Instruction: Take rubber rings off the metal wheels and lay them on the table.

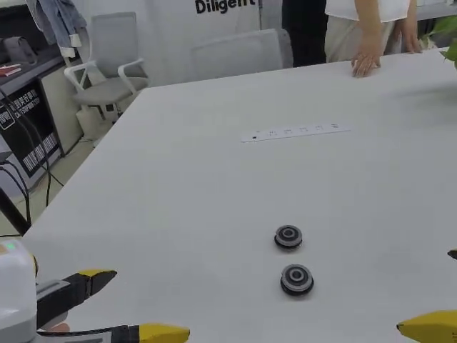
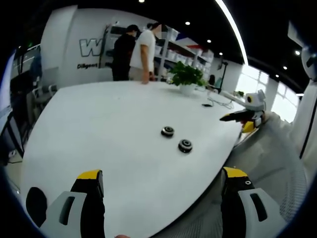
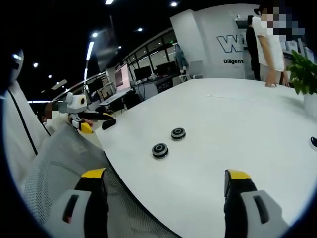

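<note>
White table (image 1: 214, 164): far wheel (image 1: 288, 237), near wheel (image 1: 297, 279) ahead of left tool (image 2: 162, 173), right tool (image 3: 165, 173); both spread.

The light is bright, even and indoor. In the head view the white table (image 1: 178, 186) looks pale and flat, and the near wheel (image 1: 296, 279) casts only a faint, soft shadow. Both gripper views bend strongly towards their edges, so the table edge curves. Ceiling lights (image 2: 188, 23) and a light strip (image 2: 233, 29) shine overhead. The windows (image 2: 275, 96) glare white. The head view is slightly soft.
</note>
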Demonstrator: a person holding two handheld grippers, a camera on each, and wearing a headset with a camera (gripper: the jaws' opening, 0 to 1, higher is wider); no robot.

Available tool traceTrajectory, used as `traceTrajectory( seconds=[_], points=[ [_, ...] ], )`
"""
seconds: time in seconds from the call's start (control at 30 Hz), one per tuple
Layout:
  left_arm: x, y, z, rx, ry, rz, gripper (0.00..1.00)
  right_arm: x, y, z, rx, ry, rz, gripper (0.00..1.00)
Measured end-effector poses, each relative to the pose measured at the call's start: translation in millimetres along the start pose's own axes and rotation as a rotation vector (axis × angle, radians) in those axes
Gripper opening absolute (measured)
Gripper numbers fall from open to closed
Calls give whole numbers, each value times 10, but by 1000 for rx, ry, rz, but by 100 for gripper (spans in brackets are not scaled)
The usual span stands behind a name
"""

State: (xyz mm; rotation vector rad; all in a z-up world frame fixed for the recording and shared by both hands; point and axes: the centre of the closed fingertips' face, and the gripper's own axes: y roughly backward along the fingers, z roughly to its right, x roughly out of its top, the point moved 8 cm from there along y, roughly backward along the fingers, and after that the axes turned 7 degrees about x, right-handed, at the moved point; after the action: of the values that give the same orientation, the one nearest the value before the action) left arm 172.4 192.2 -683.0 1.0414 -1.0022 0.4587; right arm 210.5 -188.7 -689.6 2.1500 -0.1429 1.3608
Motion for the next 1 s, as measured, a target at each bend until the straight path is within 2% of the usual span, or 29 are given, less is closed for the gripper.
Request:
traceTrajectory(
  seconds=[0.53,0.7,1.0],
  points=[
    [67,45,-22,-11,-12,28,100,37,110,-78,-10,16,5,95],
    [109,39,-15,-29,-8,48,100,39,118,-81,-3,30,-9,96],
    [182,14,14,-49,-40,39,100,99,78,-60,17,51,-24,98]
  ],
)
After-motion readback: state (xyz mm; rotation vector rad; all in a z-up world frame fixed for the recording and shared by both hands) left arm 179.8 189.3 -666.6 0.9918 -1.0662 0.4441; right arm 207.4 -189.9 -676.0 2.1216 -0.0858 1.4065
